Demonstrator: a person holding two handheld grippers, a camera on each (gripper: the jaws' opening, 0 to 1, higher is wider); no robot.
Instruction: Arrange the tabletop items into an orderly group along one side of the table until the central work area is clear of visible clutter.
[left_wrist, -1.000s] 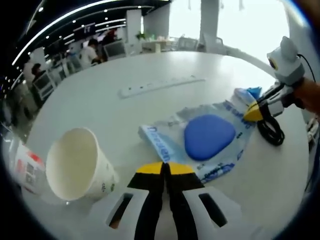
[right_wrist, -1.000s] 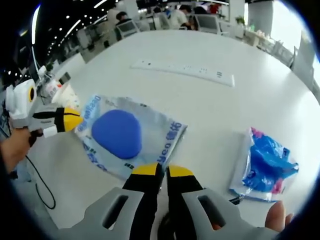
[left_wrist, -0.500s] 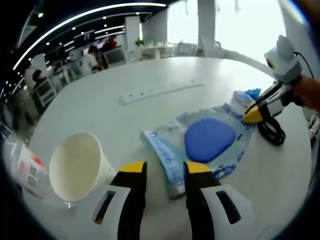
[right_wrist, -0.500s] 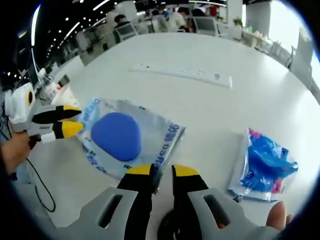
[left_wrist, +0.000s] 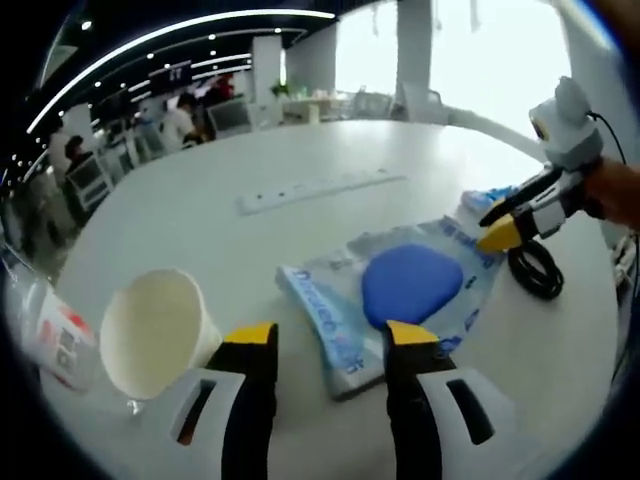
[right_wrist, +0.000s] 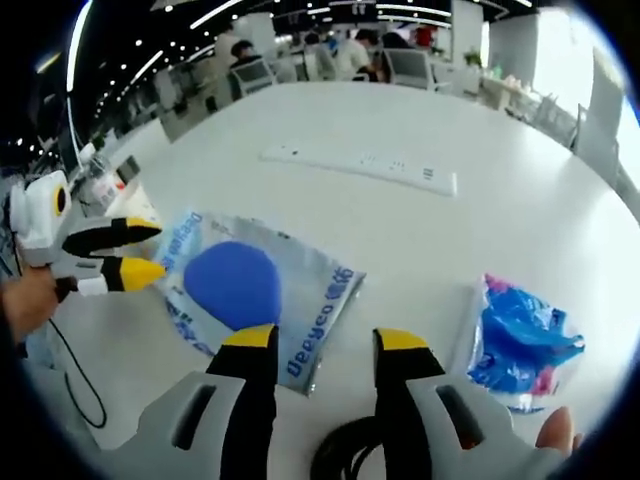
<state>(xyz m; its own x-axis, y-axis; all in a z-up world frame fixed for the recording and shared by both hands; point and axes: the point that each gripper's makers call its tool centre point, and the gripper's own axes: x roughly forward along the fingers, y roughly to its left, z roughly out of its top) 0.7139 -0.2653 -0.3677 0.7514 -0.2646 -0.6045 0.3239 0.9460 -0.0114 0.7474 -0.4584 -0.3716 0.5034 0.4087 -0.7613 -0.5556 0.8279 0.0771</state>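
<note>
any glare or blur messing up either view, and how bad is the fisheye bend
Left gripper view: window glare washes out the top right, and the paper cup is soft. Right gripper view: glare at the top right edge, while the blue pouch is fairly sharp. In both views the table edge curves strongly and the power strip bends slightly.

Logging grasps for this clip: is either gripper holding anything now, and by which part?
Nothing is held. The left gripper and right gripper are both open, jaws apart over edges of the silver packet.
</note>
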